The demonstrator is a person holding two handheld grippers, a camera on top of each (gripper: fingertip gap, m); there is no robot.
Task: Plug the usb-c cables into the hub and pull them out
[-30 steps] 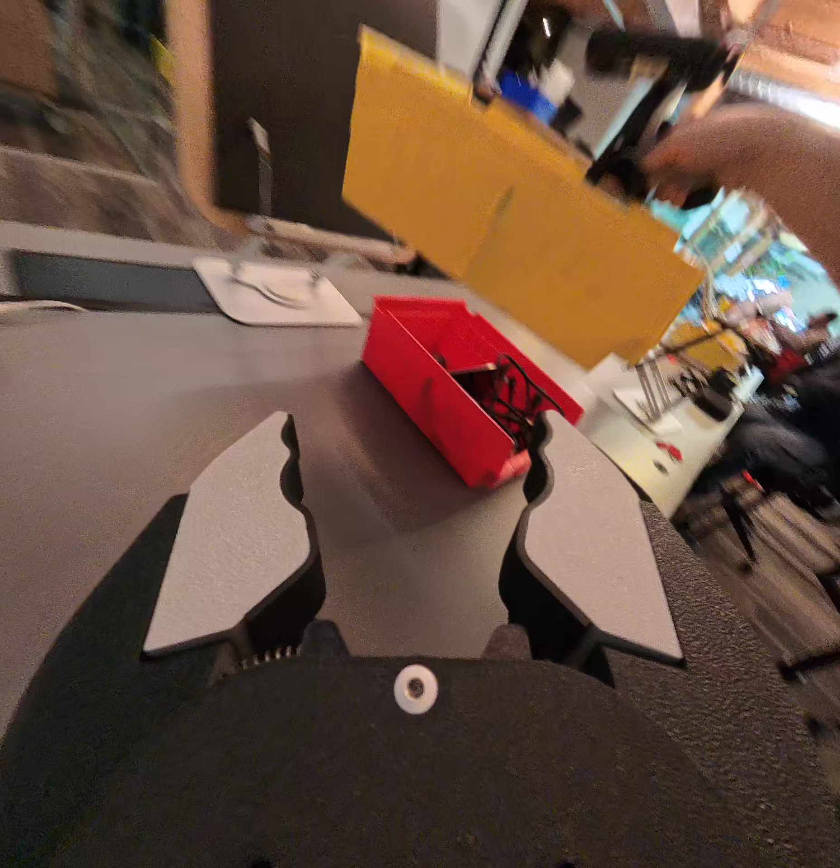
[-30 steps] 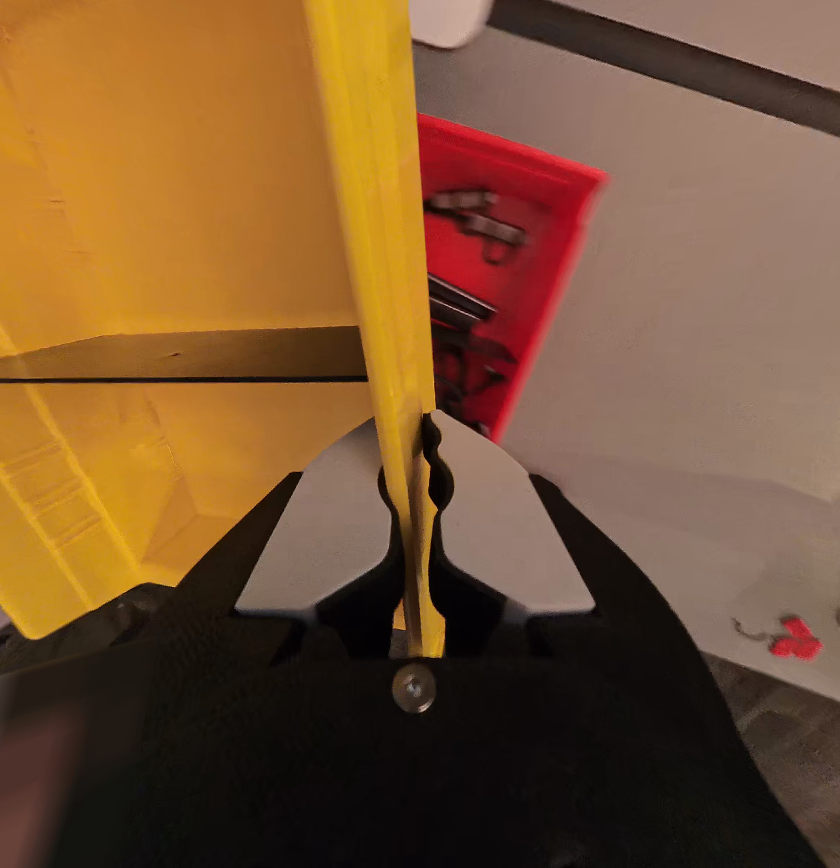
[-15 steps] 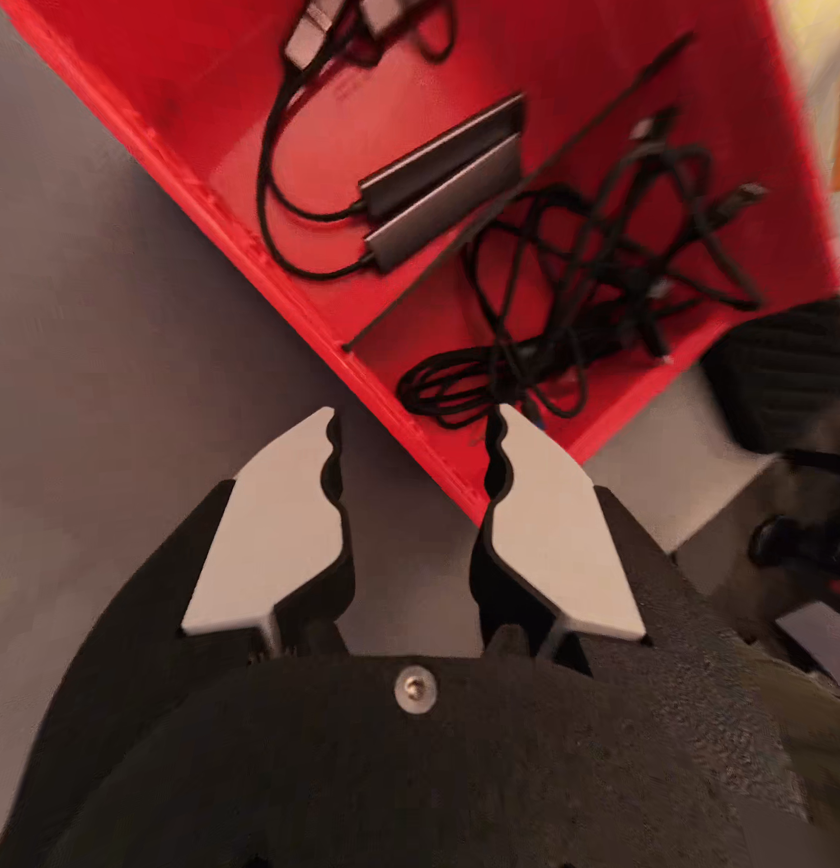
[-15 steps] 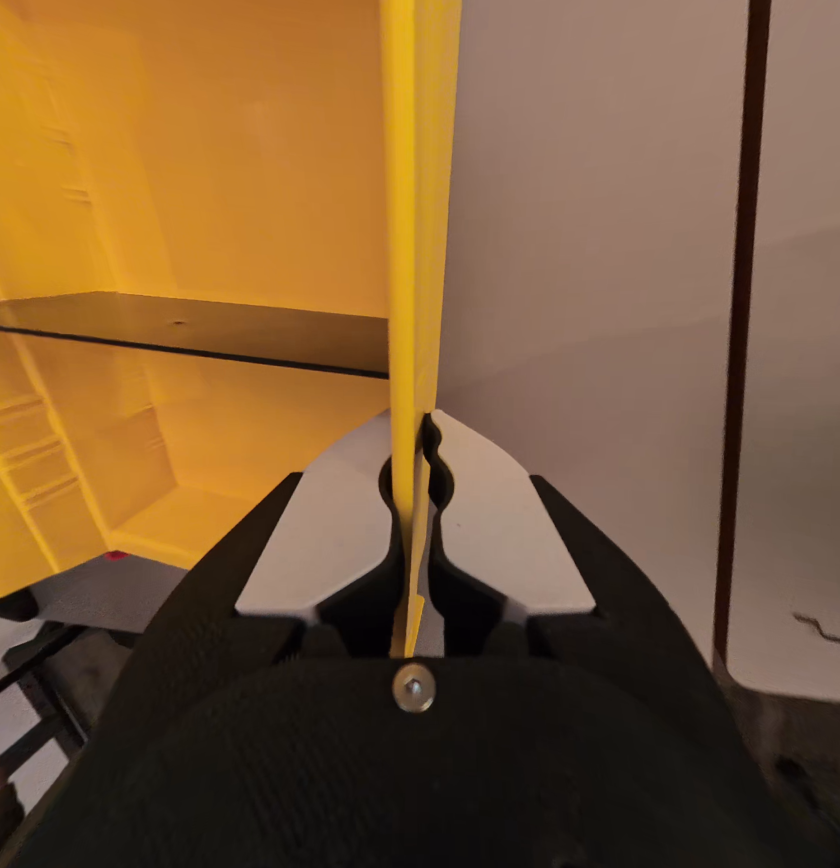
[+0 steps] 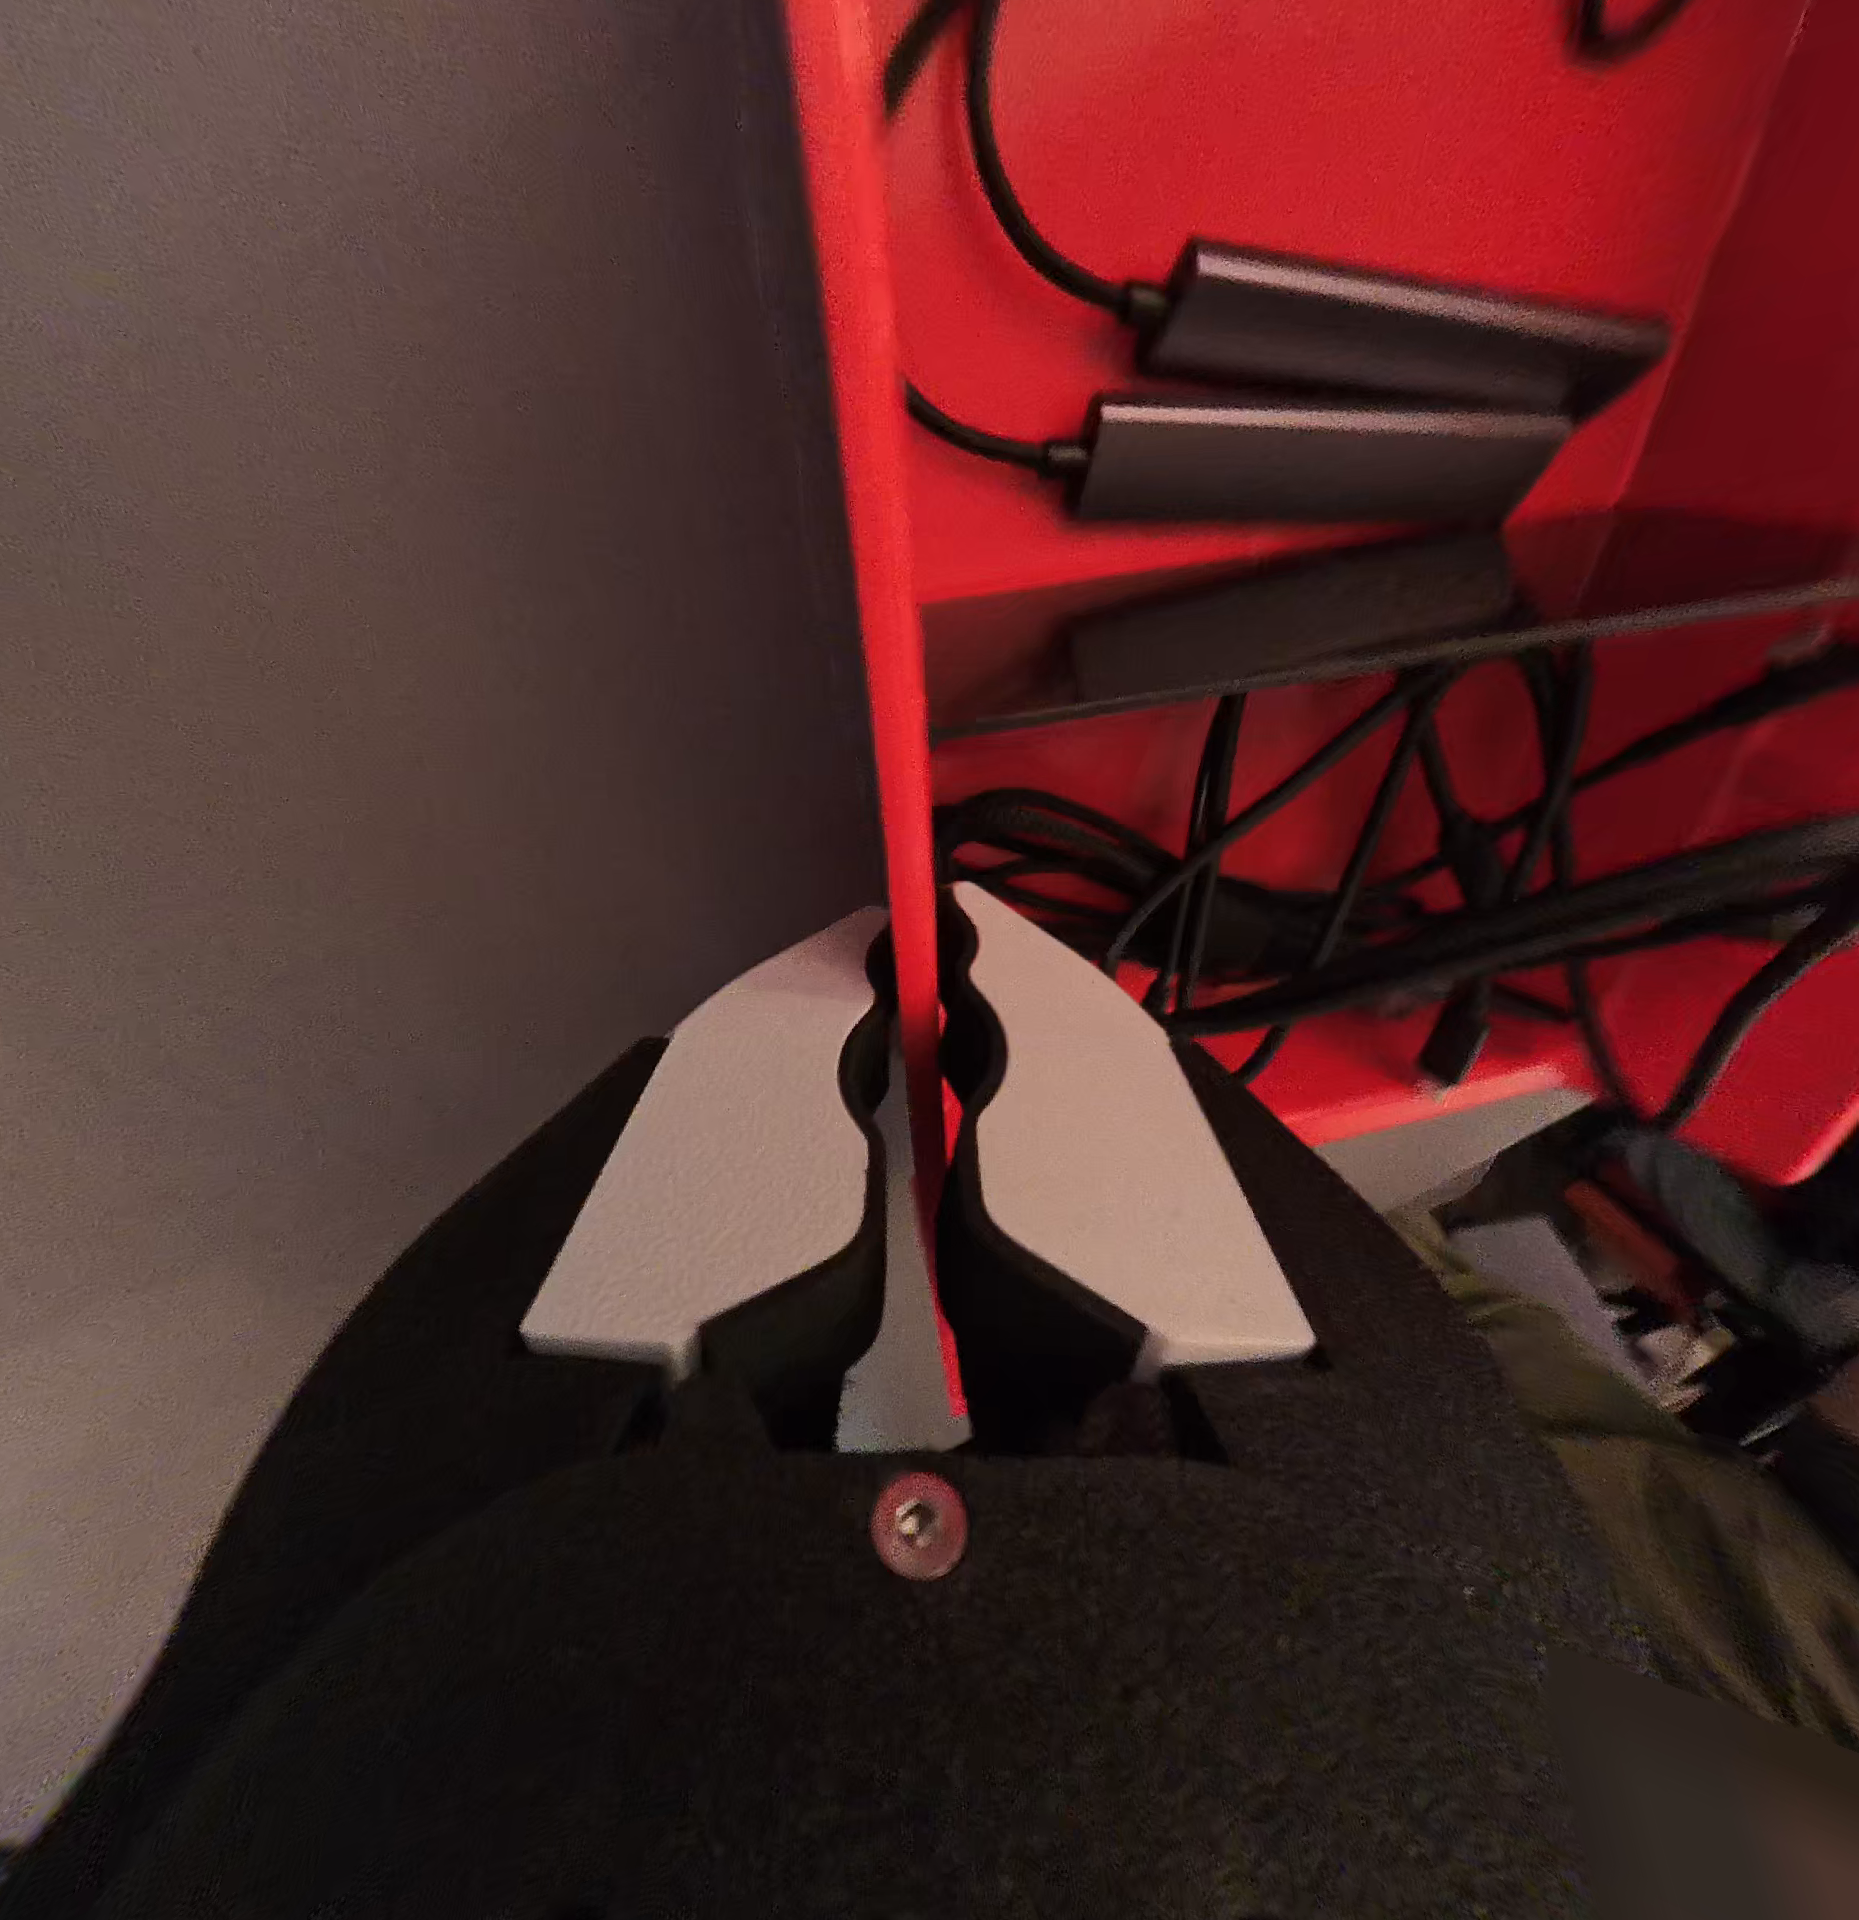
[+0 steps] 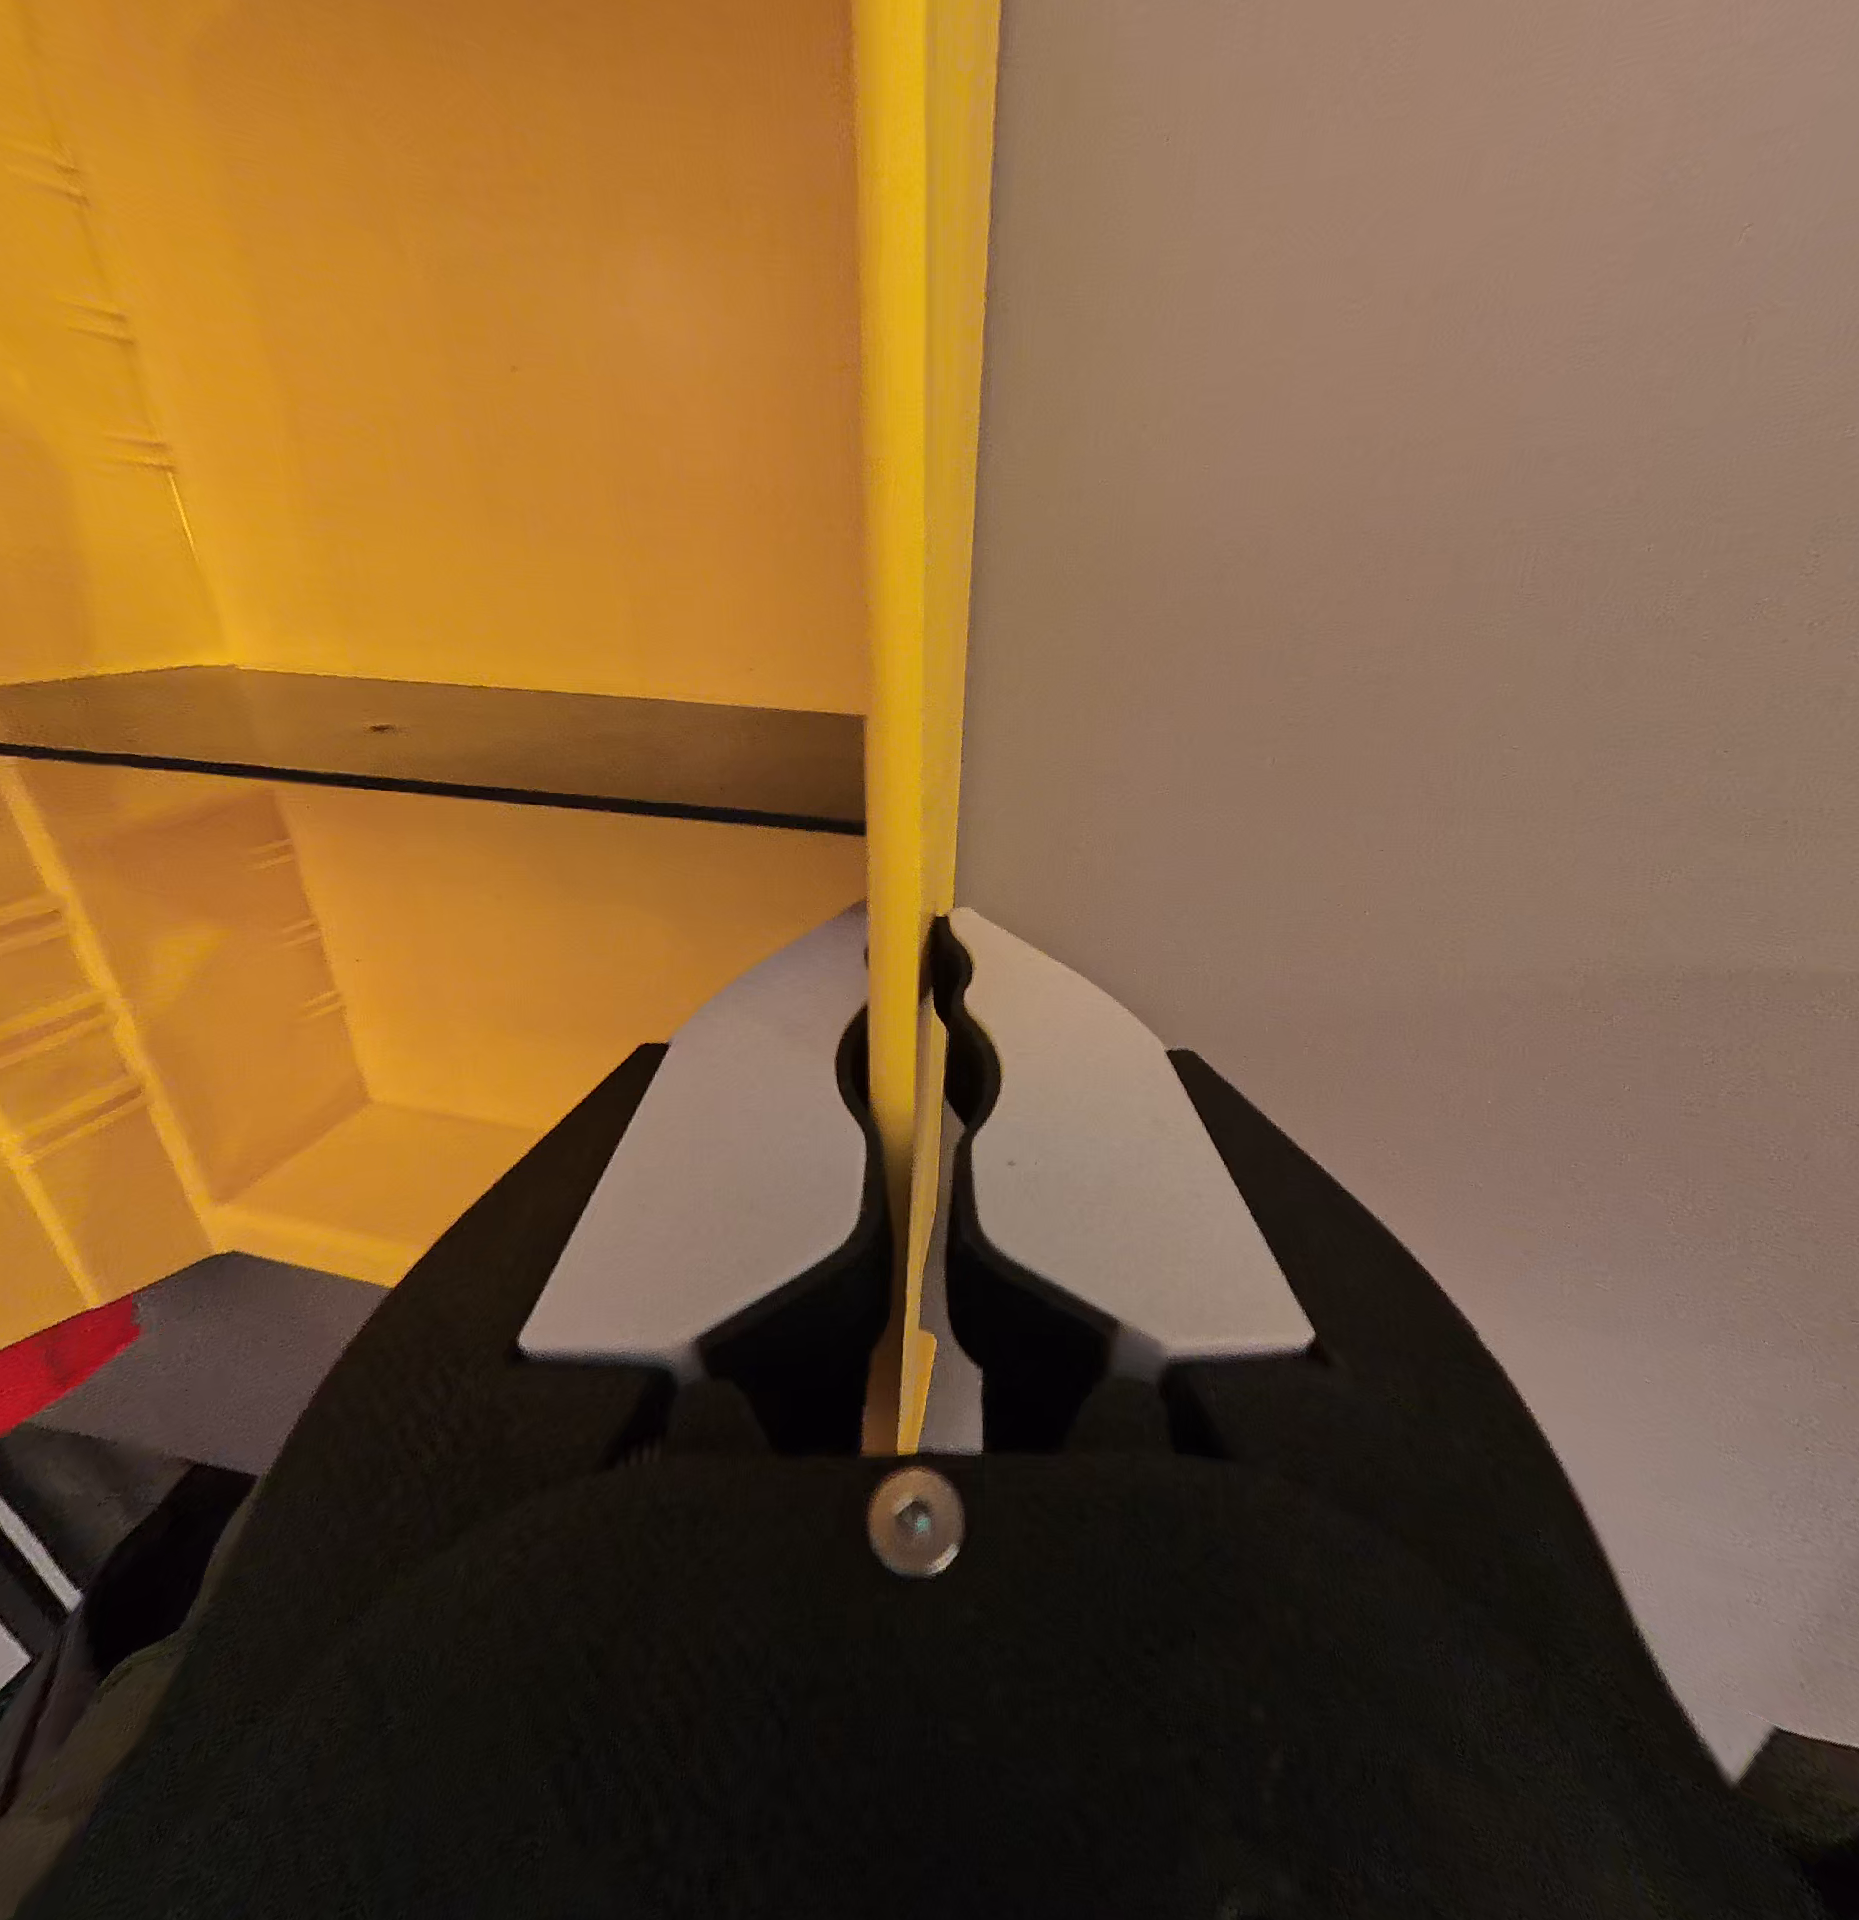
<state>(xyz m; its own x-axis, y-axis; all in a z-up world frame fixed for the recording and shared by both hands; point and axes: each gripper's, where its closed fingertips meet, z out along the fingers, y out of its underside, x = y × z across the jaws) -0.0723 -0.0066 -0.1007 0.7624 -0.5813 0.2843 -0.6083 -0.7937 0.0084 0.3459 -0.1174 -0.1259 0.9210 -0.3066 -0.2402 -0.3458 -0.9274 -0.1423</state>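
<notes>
My left gripper (image 5: 917,920) is shut on the left side wall of a red bin (image 5: 863,520). A black divider (image 5: 1424,665) splits the bin. The far part holds two grey hubs (image 5: 1320,457) with black leads. The near part holds a tangle of black usb-c cables (image 5: 1424,894). My right gripper (image 6: 920,920) is shut on the right side wall of a yellow bin (image 6: 914,468). The yellow bin has a black divider (image 6: 416,743), and the parts of it that show hold nothing.
Both bins are over a grey table top (image 5: 385,623), which also shows in the right wrist view (image 6: 1424,623). A corner of the red bin (image 6: 42,1361) shows at the lower left of the right wrist view. The table edge (image 5: 1424,1153) runs just beyond the red bin's near end. Some 45 cm of space lies between my two pairs of fingers.
My left gripper swung down over the red bin, then closed on its side wall. My right gripper kept hold of the yellow bin and carried it to the right, away from the red bin.
</notes>
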